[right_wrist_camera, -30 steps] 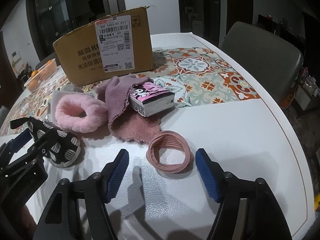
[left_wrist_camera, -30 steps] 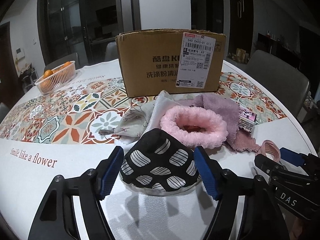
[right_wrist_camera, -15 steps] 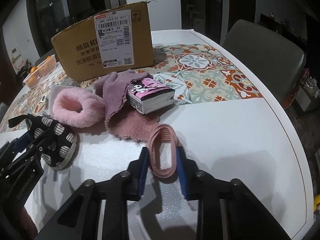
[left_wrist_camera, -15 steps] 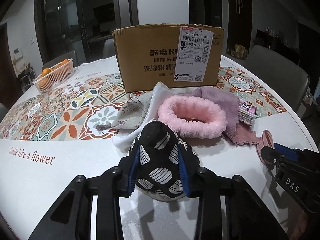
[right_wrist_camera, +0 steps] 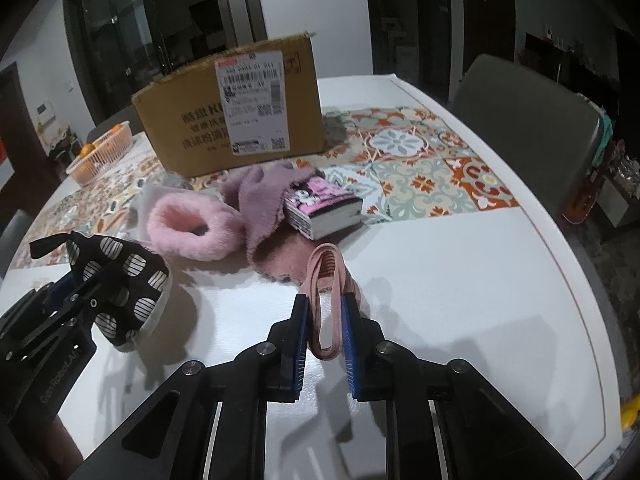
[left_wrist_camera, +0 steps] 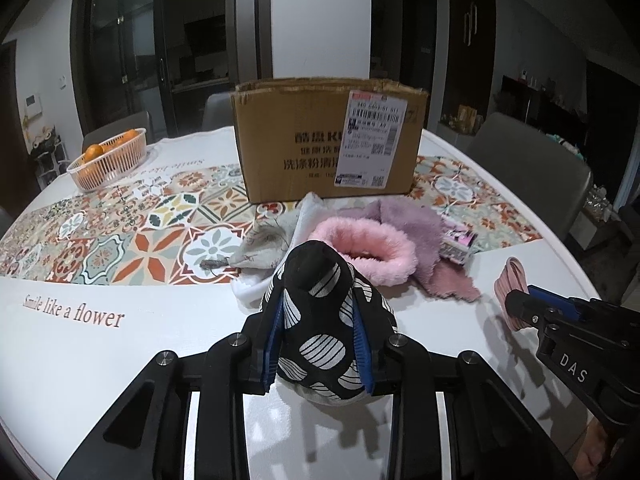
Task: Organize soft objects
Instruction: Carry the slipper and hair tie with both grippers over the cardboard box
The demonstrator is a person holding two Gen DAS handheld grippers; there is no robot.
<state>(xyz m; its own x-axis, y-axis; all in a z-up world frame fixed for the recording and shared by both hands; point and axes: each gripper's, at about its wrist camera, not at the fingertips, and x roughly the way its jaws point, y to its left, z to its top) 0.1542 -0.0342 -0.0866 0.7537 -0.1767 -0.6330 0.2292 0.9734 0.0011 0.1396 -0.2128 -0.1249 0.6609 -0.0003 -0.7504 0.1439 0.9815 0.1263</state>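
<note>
Step in hand: both claws have a soft item pinched, judged the start of carrying them to the cardboard box [left_wrist_camera: 328, 140].
Left claw [left_wrist_camera: 318, 330]: its jaws are closing on the black patterned cloth pouch [left_wrist_camera: 320, 320], blue pads pressing its two sides; the pouch bulges between them, near the table's front edge.
Right claw [right_wrist_camera: 325, 322]: clamped together on the pink elastic headband [right_wrist_camera: 326, 276], which is squeezed into a narrow loop standing up from the white table [right_wrist_camera: 460, 300], toward its right edge.
Left on the table: a fluffy pink scrunchie-like ring [left_wrist_camera: 362, 250], a mauve plush cloth [left_wrist_camera: 404, 220], a pale printed cloth [left_wrist_camera: 266, 246] and a small tissue pack [right_wrist_camera: 324, 208], all clustered just in front of the box.
Box: stands mid-table on the tiled runner, top flaps open.
Far left corner: orange basket of fruit [left_wrist_camera: 108, 158], well apart.
Next move calls for: lifting both items clear of the pile, carrying them over the box's rim, then releasing inside; the limp headband could snag.
</note>
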